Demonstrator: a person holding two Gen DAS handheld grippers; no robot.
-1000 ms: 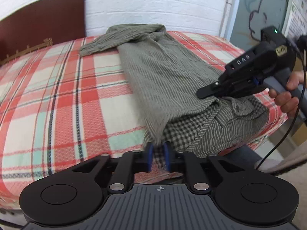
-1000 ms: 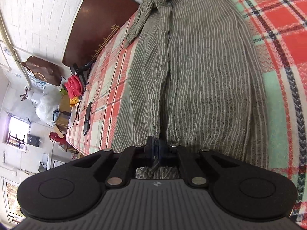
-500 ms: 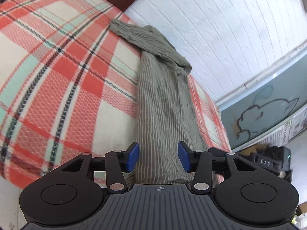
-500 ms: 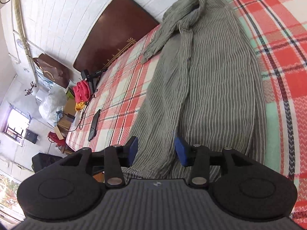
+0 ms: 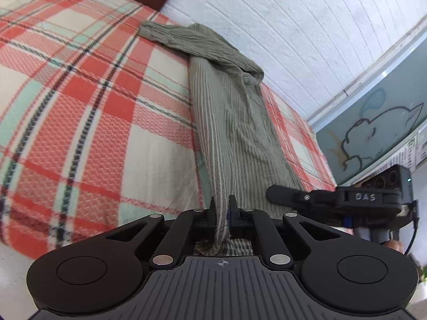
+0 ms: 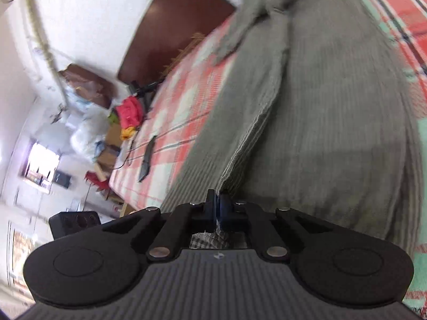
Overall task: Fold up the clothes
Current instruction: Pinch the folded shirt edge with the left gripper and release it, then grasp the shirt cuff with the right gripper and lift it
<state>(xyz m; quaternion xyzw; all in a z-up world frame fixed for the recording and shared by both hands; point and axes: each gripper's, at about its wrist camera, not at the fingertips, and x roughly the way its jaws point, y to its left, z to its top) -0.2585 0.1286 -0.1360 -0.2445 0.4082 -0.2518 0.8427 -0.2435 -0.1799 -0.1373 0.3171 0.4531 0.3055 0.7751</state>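
So I've got both ends pinched now. The left gripper (image 5: 222, 210) has just closed on the near edge of the green striped garment (image 5: 240, 133), cloth bunched between its jaws, and the right gripper (image 6: 217, 205) has just clamped a fold of that same edge, a bit blurry on that side. The garment lies in a long narrow strip on the plaid bedspread (image 5: 80, 120), running from the grippers up toward the white brick wall (image 5: 307, 40), its far end twisted and crumpled. Looks like the lengthwise fold is done. I reckon next I lift both corners together and carry them toward the far end, keeping them level.
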